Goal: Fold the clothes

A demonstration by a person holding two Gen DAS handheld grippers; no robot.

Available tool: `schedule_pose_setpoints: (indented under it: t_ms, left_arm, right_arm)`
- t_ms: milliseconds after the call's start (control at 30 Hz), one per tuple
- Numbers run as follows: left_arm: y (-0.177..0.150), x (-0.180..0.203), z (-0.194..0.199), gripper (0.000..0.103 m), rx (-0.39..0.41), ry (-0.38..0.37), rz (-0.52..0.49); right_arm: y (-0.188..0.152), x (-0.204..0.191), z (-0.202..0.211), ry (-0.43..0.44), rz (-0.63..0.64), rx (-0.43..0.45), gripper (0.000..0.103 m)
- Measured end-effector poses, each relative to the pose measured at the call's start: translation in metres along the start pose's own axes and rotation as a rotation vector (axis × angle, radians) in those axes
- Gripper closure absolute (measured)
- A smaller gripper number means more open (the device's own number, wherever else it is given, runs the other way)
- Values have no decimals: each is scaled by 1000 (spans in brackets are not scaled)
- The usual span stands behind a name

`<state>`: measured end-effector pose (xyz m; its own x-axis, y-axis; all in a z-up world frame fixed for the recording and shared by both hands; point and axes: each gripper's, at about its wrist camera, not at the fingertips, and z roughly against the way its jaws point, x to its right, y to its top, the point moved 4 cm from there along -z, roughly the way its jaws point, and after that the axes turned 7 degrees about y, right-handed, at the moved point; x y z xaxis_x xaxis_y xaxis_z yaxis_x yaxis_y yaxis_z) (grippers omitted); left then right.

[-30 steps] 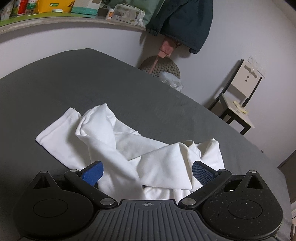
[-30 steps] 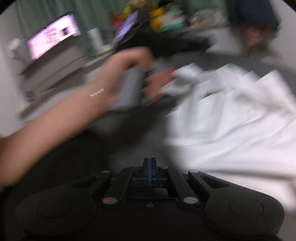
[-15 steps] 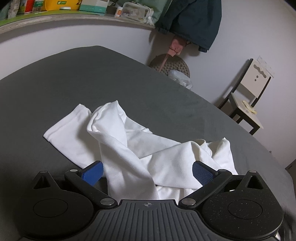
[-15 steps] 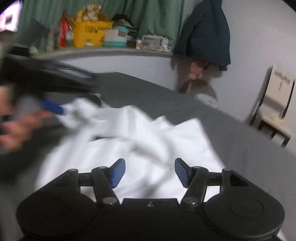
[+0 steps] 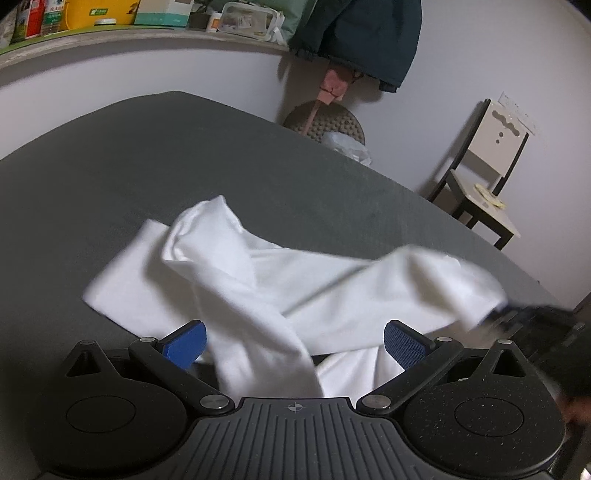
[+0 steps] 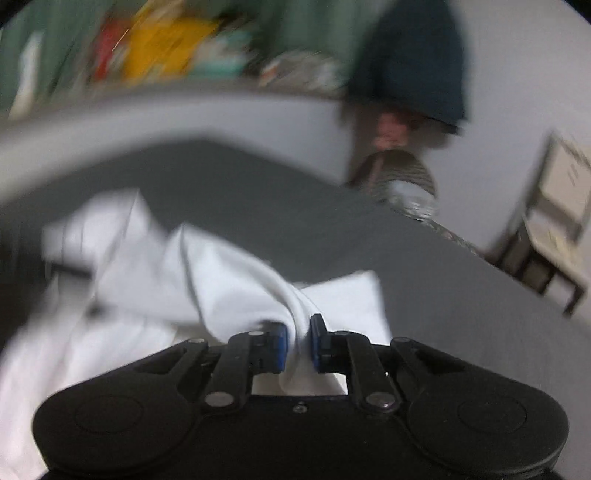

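A crumpled white garment [image 5: 229,280] lies on the grey bed [image 5: 147,158]. My left gripper [image 5: 294,341] stands open just above its near folds, blue pads [image 5: 184,341] wide apart, with a twisted band of cloth running between them untouched. In the right wrist view, which is blurred, my right gripper [image 6: 297,341] is shut on a bunched fold of the white garment [image 6: 229,273], the cloth pinched between the blue pads [image 6: 280,343]. That gripper shows as a dark blur [image 5: 532,317] at the right of the left wrist view, lifting a part of the garment.
A shelf [image 5: 140,35] with boxes and bottles runs along the far wall. A dark jacket [image 5: 362,37] hangs at the back. A round woven stool [image 5: 325,123] and a white chair [image 5: 487,177] stand beyond the bed's far side.
My right gripper has shut on a fold of the white garment and pulls it to the right and up. The left gripper stays open over the cloth.
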<state>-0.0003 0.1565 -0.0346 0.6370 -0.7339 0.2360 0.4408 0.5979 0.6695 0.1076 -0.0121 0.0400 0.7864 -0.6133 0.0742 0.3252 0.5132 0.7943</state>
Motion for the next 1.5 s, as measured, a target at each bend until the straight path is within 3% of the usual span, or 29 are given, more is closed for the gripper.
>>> schedule_pose_setpoints:
  t_ms: [133,233,367,467,567,700,833,933,1000,1033,1167,1267,1367,1500]
  left_arm:
    - [-1,1,-2,0,-6,-3,-4]
    - [-2,3,0,0,-4,-1,-16]
    - [-3,5,1,0,-2,1,-32]
    - [-4,7,3,0,0,3,-44]
    - [-5,9,4,0,2,4,-56]
    - [-7,16,7,0,4,-1,-84]
    - [-10,26,11,0,7,-15,-124]
    - [-11,34,15,0,9,-25,-154]
    - [-13,39,17,0,10,-32,-174]
    - [-13,42,18,0,11,-35,-184]
    - [-16,48,25,0,14,-46,-201]
    - [-19,53,28,0,13,-50,-212]
    - [-22,57,28,0,15,-45,-242]
    - [-22,56,24,0,19,-39,-258]
  right_arm:
    - [13,63,35,-81,-205,81,92]
    - [11,122,63,-238,-326,111,93]
    - [-12,208,118,-459,-540,173,93]
    - [-49,263,151,-554,-730,194,93]
    - [-99,296,174,-669,-853,161,93]
    - [-155,313,184,-747,-932,34,93]
    - [-201,309,175,-740,-996,-141,91]
    - [-204,294,166,-733,-921,-194,68]
    - [-191,274,158,-713,-769,-211,47]
    - [-183,260,154,-694,-675,-214,45]
    - [-147,203,137,-598,-305,-213,43]
    - [-107,147,111,-398,-130,-97,43]
    - [-81,115,67,-291,-51,-91,44]
    - [-79,110,6,-286,-52,-203,51]
